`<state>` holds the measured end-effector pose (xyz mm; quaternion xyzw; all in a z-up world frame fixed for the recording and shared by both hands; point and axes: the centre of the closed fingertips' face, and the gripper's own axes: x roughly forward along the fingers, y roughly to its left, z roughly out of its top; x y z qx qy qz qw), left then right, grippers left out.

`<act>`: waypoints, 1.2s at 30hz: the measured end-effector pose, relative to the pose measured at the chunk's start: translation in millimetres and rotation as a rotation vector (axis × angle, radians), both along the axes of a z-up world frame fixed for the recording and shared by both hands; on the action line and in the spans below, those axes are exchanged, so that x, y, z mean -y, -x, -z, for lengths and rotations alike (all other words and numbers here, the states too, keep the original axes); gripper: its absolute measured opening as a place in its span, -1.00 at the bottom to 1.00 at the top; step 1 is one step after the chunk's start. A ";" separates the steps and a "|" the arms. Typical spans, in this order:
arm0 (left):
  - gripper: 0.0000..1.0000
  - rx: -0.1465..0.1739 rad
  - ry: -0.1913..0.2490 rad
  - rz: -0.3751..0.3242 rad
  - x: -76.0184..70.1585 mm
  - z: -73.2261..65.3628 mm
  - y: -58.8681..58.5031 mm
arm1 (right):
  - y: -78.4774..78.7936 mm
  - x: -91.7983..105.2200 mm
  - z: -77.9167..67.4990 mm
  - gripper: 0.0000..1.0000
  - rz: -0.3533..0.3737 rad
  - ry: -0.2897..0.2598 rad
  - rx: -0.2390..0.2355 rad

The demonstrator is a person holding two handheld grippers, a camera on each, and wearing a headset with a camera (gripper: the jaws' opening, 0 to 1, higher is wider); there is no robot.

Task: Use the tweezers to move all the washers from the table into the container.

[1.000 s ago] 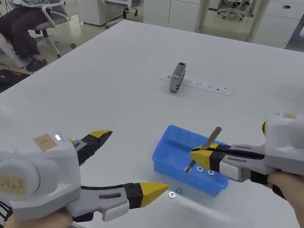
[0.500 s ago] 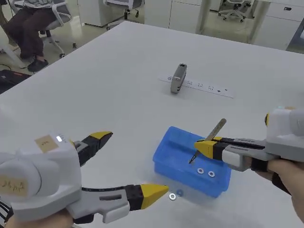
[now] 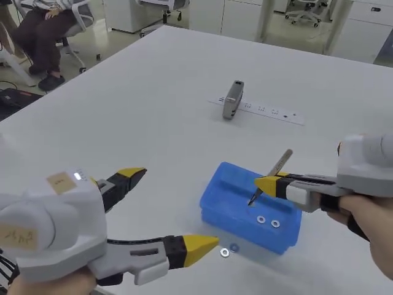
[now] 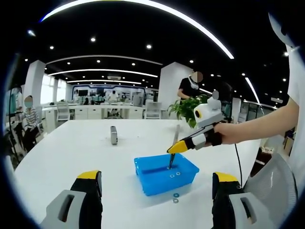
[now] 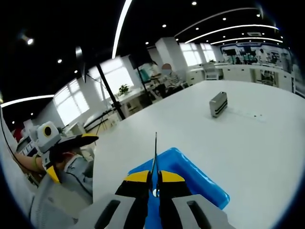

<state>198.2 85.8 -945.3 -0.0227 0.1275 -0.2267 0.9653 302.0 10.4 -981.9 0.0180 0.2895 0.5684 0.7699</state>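
A small grey box (image 3: 232, 100) stood on edge over the left end of a flat white power strip (image 3: 273, 114). Beyond, on the floor at the far left, a person (image 3: 38, 27) sat in a white office chair (image 3: 78, 21). White cabinets (image 3: 239, 15) lined the back.

Coming in from 3 o'clock, the right gripper (image 3: 265, 183) pinches the tweezers (image 3: 277, 166) between closed jaws, their tip angled down over the blue container (image 3: 215, 192), where two washers (image 3: 261, 219) lie on its floor. Two more washers (image 3: 225, 252) sit on the white table (image 3: 153, 92) just outside the container's near wall, at about its 7 o'clock, close to one yellow tip of the left gripper (image 3: 178, 207), whose jaws gape wide. Out at 12 o'clock a grey device (image 3: 232, 99) stands at the left end of a flat white power strip (image 3: 273, 112).
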 end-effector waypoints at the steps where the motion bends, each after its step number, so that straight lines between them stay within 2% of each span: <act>1: 0.97 0.000 0.000 -0.001 -0.2 -0.1 -0.1 | -0.5 -0.7 1.4 -0.94 -0.002 0.005 0.000; 24: 0.97 -0.002 0.003 -0.005 -0.2 0.1 -0.3 | -10.6 -3.7 30.1 -0.94 -0.018 0.099 -0.005; 36: 0.97 -0.004 0.005 -0.005 0.4 0.0 -0.2 | -13.2 -4.7 41.0 -0.94 -0.037 0.145 0.026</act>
